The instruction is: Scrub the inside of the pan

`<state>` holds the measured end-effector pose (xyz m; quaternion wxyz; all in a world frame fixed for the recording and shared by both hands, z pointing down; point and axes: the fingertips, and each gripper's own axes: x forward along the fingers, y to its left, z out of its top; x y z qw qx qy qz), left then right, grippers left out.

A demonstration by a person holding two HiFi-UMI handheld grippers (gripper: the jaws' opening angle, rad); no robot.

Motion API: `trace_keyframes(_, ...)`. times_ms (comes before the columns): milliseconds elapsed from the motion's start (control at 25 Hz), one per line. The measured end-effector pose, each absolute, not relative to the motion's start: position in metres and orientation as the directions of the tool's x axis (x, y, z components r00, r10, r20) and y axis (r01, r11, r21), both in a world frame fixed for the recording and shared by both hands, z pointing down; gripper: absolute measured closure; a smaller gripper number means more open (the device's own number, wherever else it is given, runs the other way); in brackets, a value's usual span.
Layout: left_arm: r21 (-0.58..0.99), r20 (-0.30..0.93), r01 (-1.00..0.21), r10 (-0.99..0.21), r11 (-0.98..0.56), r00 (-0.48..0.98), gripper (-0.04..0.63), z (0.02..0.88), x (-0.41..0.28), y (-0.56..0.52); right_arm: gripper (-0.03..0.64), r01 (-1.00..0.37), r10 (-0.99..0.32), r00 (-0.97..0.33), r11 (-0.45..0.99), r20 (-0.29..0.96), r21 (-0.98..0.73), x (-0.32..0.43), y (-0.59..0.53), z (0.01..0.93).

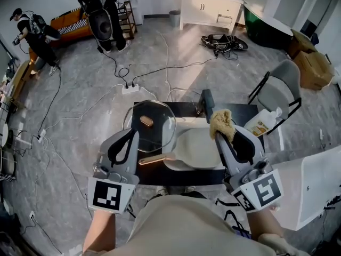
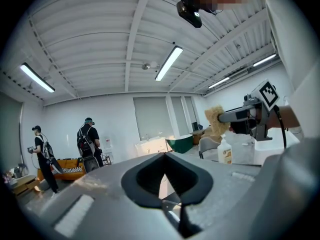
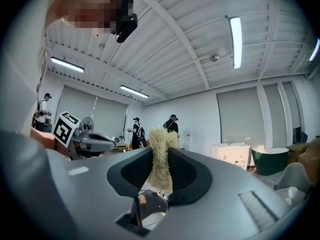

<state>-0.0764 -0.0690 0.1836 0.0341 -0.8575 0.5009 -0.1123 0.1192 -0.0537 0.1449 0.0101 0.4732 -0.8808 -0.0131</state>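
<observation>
Pan [image 1: 197, 148] scrubbing looked not yet begun. Lower left, the left gripper [image 1: 129, 133] was shut and empty above a glass lid [image 1: 152, 126], which seemed to be already off. The pan sat mid-frame on the dark table [image 1: 184, 109], its pale inside exposed. Right of centre, the right gripper [image 1: 224, 135] clamped a scrubber [image 1: 221, 121] held clear of it, so all the scrubbing remained.

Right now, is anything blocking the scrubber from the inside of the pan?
Yes. A glass lid sits on the pan, covering its inside. The scrubber, clamped in the right gripper, can't get in until that lid comes off.
</observation>
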Motion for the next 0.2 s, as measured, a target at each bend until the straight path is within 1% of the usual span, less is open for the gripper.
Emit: trace_keyframes(200,-0.162,0.159,-0.856,-0.869,-0.492,0.469,0.594,0.1816,-0.0805,-0.0688,0.52,-0.831,-0.832,-0.555,0.555,0.005,-0.037,0.1224,-0.0576,0.1457)
